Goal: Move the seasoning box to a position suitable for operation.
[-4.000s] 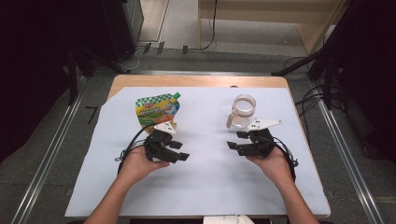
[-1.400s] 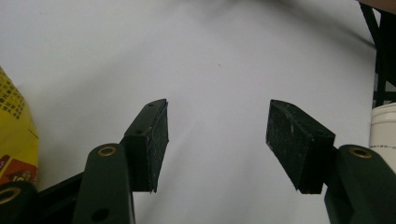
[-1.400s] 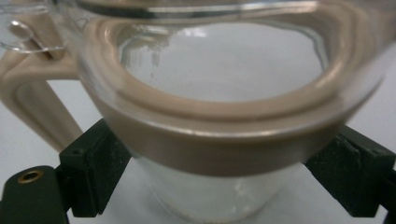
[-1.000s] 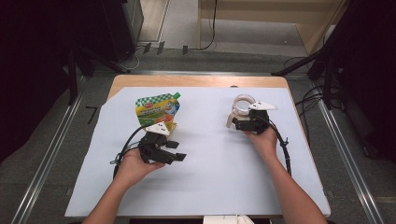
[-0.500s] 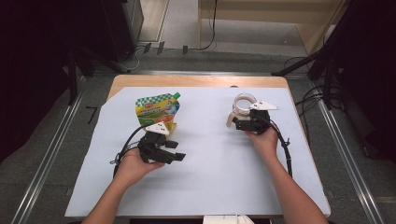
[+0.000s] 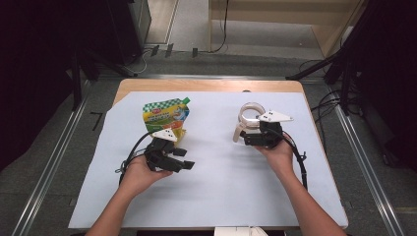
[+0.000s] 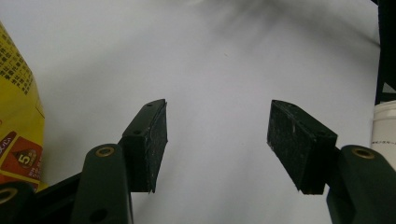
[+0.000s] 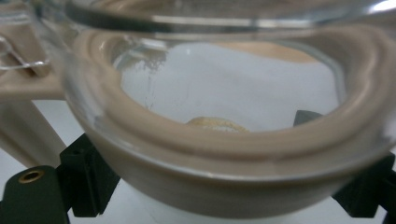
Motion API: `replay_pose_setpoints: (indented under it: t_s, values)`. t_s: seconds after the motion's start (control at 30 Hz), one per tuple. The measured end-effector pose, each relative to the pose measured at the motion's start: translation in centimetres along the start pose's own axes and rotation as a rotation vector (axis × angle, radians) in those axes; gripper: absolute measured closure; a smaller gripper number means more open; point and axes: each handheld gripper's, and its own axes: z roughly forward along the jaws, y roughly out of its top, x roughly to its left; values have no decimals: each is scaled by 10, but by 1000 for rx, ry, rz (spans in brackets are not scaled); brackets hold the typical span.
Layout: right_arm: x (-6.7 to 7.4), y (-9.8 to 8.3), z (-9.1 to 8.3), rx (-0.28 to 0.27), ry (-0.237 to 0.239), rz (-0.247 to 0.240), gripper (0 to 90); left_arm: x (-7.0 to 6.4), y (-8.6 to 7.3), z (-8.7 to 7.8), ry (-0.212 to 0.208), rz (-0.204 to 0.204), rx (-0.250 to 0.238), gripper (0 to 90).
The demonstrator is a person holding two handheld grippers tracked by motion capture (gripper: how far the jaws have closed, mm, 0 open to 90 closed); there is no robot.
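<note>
The white paper sheet (image 6: 216, 187) covering the table serves as the landmark: it is matte, flat and smooth, and gives both grippers an even working surface. Nearest the person on the sheet's left half, the left gripper (image 6: 183, 163) rests low in the left hand (image 6: 140, 174), its jaws standing wide apart with only bare sheet between the flat, black, finely grained pads (image 7: 154, 140); this reads as a waiting posture, kept close to the pouch for a later pick. On the sheet's right half, the right gripper (image 6: 246, 137) is held by the right hand (image 6: 279, 155) with its jaws either side of the clear jar (image 6: 250, 117); in the right gripper view the jaws flank the base of the jar (image 8: 205, 154), and the grip appears to be closed on it, presumably to steady or lift it. The jar is round, glassy and transparent, with a beige sealing ring and a beige clasp at its side. Further back on the left half lies the spouted pouch (image 6: 166, 117), a flexible glossy foil pack printed green and yellow, lying flat
</note>
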Motion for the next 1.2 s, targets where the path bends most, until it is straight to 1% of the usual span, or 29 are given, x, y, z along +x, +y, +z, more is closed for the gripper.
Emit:
replay_pose_setpoints:
  t_s: [0.17, 0.2, 0.33, 0.43, 0.63, 0.73, 0.83, 1.0, 1.03, 1.17, 1.2]
  values:
    - [17, -4, -4, 13, 32, -10, 120, 0, 0, -1, -1, 3, -2, 388]
    - [21, -5, -4, 22, 40, -13, 120, 0, 0, -2, 0, 4, -3, 388]
    - [37, -8, -8, 38, 71, -33, 120, 0, 0, -3, -8, 5, -5, 390]
    - [49, -10, -10, 49, 96, -50, 120, 0, 0, -4, -7, 8, -3, 391]
    - [68, -15, -14, 50, 142, -61, 120, 1, 0, -6, -13, 3, -21, 395]
    - [79, -18, -12, 60, 169, -78, 120, 0, 1, -5, -10, 7, -14, 396]
    - [88, -21, -8, 78, 195, -91, 120, -1, 1, -5, -13, 8, -15, 397]
    - [101, -25, -1, 92, 234, -112, 120, 0, 1, -4, -13, 9, -16, 397]
    - [104, -26, 0, 102, 239, -109, 120, 0, 1, -5, -14, 8, -16, 397]
    - [111, -32, 6, 130, 261, -124, 119, -1, 1, -5, -9, 9, -22, 397]
    - [113, -34, 6, 122, 255, -137, 120, -1, 1, -5, -10, 10, -23, 397]
